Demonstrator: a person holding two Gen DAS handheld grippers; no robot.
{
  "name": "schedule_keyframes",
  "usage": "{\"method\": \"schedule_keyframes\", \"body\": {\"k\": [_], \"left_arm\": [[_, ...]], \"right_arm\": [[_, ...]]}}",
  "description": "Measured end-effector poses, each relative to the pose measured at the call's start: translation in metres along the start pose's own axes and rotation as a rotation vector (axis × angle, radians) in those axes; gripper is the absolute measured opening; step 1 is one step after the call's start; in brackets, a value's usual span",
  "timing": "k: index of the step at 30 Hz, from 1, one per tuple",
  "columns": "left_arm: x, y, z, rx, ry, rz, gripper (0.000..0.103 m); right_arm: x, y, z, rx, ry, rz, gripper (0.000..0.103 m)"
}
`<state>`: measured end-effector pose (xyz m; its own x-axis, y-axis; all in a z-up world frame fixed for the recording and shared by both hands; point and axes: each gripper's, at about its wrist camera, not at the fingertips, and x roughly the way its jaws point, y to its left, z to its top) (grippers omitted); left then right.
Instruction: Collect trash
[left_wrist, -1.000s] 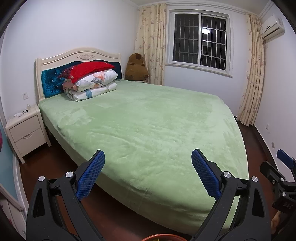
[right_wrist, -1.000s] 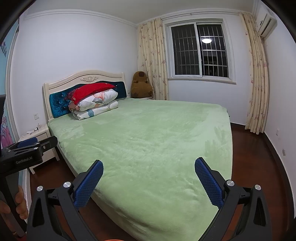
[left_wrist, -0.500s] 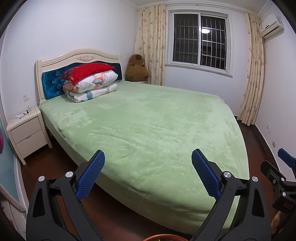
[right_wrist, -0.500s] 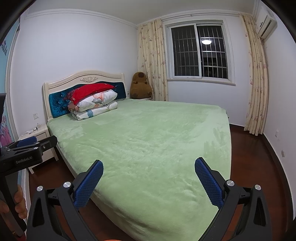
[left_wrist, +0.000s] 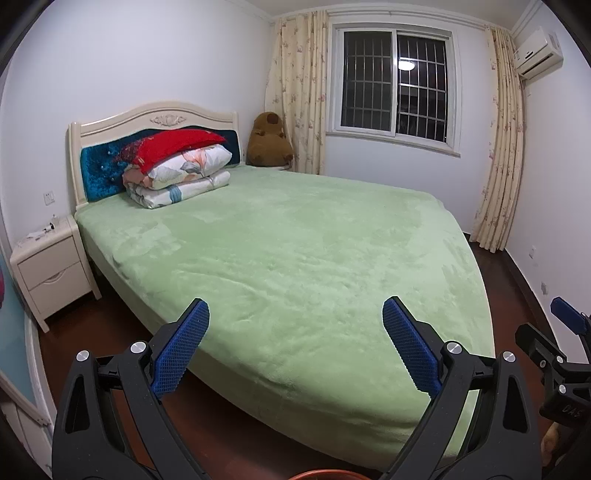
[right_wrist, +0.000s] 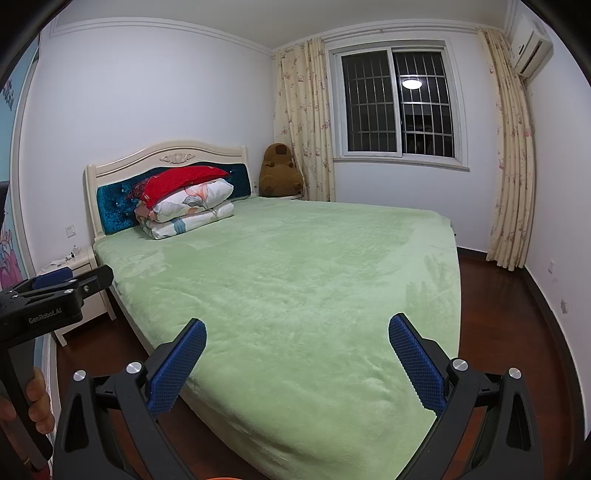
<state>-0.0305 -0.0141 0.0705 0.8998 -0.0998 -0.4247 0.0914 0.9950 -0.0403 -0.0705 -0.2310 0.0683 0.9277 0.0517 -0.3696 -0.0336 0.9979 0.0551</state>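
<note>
Bedroom with a green-covered bed (left_wrist: 295, 251), both grippers held above the dark wood floor (right_wrist: 509, 314) at its foot.

From the left: a cream nightstand (left_wrist: 51, 266) stands just beside the headboard (left_wrist: 147, 122), then folded quilts under a red pillow (left_wrist: 173, 146) lie against it, a brown plush toy (left_wrist: 267, 140) sits in the corner by the floral curtain (left_wrist: 295, 92), then the barred window (left_wrist: 399, 81) and an air conditioner (left_wrist: 539, 53). Left gripper (left_wrist: 295, 347) has its blue-padded tongs spread wide and empty; right gripper (right_wrist: 297, 363) likewise (each shows at the edge of the other's view). No trash can be made out; an orange-red rim (left_wrist: 325, 474) peeks in at the bottom edge, too cropped to identify.
</note>
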Motion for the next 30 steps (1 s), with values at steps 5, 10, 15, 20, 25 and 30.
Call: {"method": "schedule_keyframes", "body": {"k": [5,10,15,20,25,30], "left_arm": [[-0.0009,0.0015,0.0003,-0.003,-0.004,0.005,0.093],[-0.002,0.003,0.0008,-0.004,-0.008,0.008,0.092],[-0.0033,0.0024,0.0004,-0.005,-0.011,0.007,0.092],[-0.004,0.0024,0.0004,-0.005,-0.013,0.007,0.092],[-0.006,0.0008,-0.0001,-0.006,-0.02,0.021,0.093],[-0.0078,0.0005,0.0002,-0.002,-0.032,0.038,0.093]], "right_arm": [[0.0001,-0.0012,0.0,0.003,0.0,-0.002,0.097],[0.0001,-0.0009,-0.0001,0.001,0.0,-0.002,0.097],[0.0,-0.0015,0.0001,0.001,-0.001,-0.003,0.097],[0.0001,-0.001,0.0,0.0,-0.001,-0.002,0.097],[0.0001,-0.0003,0.0,0.001,0.0,-0.001,0.097],[0.0003,-0.0009,-0.0003,-0.001,-0.002,-0.002,0.097]]}}
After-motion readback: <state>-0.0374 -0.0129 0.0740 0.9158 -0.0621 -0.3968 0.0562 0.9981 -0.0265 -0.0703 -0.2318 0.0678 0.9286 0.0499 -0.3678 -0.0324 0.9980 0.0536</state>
